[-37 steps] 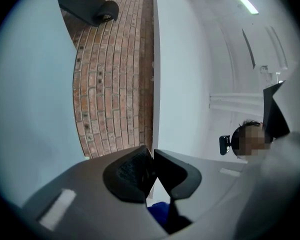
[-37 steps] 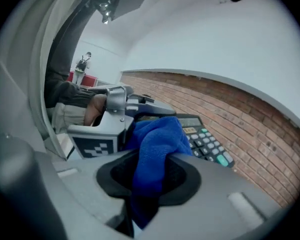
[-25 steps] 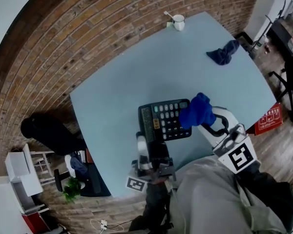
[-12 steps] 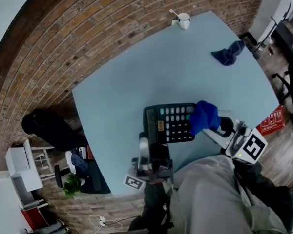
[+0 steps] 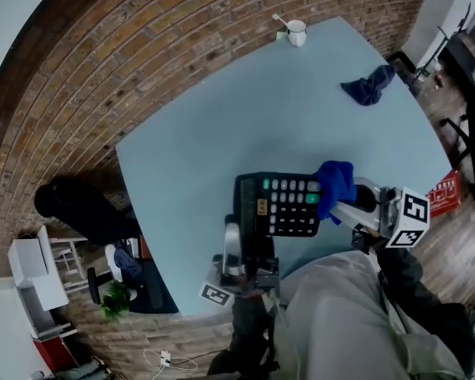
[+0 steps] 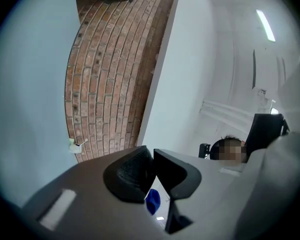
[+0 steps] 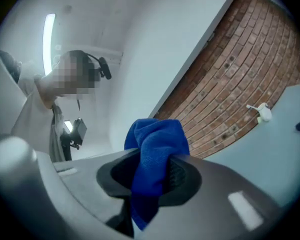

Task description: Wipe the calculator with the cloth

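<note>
Wiping in hand. Left claw [image 6: 152, 156], nearly closed, apparently pinches calculator [image 5: 279, 206] by its lower edge. Right claw [image 7: 152, 175] clamps cloth [image 7: 157, 144] at calculator's right end. Next: drag cloth leftward across keys.

Over the near part of the surface [image 5: 214, 125], the calculator [image 5: 281, 206] has the left tool [image 5: 244, 242] at its near edge and the right tool [image 5: 346, 203] with its cloth [image 5: 333, 182] on its right end; a second cloth [image 5: 368, 85] and a cup [image 5: 298, 32] lie farther back.

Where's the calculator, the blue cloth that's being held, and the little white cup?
calculator [image 5: 285, 208], head view, on its keypad.
blue cloth [image 5: 336, 185], head view, on its bunched middle.
white cup [image 5: 298, 32], head view, on its side.
</note>
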Demonstrator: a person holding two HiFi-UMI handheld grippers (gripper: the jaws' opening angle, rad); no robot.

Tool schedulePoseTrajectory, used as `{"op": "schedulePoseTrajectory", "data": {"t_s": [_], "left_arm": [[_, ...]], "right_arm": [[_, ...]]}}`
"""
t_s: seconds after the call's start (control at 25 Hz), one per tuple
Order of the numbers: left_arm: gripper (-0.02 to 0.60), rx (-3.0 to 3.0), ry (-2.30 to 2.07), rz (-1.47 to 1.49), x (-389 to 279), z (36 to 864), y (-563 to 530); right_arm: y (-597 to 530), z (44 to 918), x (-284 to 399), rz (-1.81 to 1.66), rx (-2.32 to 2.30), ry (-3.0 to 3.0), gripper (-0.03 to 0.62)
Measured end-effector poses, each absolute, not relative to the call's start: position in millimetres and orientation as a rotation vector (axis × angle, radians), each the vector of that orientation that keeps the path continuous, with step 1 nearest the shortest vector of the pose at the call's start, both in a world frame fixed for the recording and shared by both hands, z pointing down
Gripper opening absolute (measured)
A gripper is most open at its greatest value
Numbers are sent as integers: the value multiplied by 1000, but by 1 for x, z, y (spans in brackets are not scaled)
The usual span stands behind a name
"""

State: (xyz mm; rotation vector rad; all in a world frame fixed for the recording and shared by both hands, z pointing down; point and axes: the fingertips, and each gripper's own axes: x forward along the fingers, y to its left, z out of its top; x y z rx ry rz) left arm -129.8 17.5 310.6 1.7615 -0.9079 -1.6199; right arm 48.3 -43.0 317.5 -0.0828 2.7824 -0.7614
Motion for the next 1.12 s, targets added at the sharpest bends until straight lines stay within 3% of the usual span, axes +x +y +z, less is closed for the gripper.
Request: {"op": "schedulePoseTrajectory", "data": {"t_s": [0.2, 0.36, 0.64, 0.68, 0.76, 0.84, 1.04, 1.12], "left_arm": [[41, 1796, -871, -1612, -131, 310, 21], [40, 1807, -862, -1608, -128, 310, 21], [39, 1940, -1025, -1632, -128, 297, 30], [74, 1976, -1089, -1626, -128, 297, 32], [272, 2041, -1222, -1526, -125, 308, 32], [313, 2048, -1255, -1445, -120, 322, 26], [311, 1892, -1111, -1554, -112, 338, 16], [171, 1863, -1034, -1625, -109, 330, 18]], "right_arm": [[-24, 322, 45, -870, 95, 2729, 106], [-13, 311, 39, -863, 210, 2692, 155], [-16, 317, 20, -1048, 185, 2581, 140], [-15, 316, 19, -1060, 186, 2564, 140], [-12, 313, 16, -1094, 209, 2513, 140], [-6, 307, 16, -1101, 267, 2460, 137], [-1, 294, 18, -1107, 348, 2351, 73], [-2, 304, 8, -1101, 292, 2459, 72]]}}
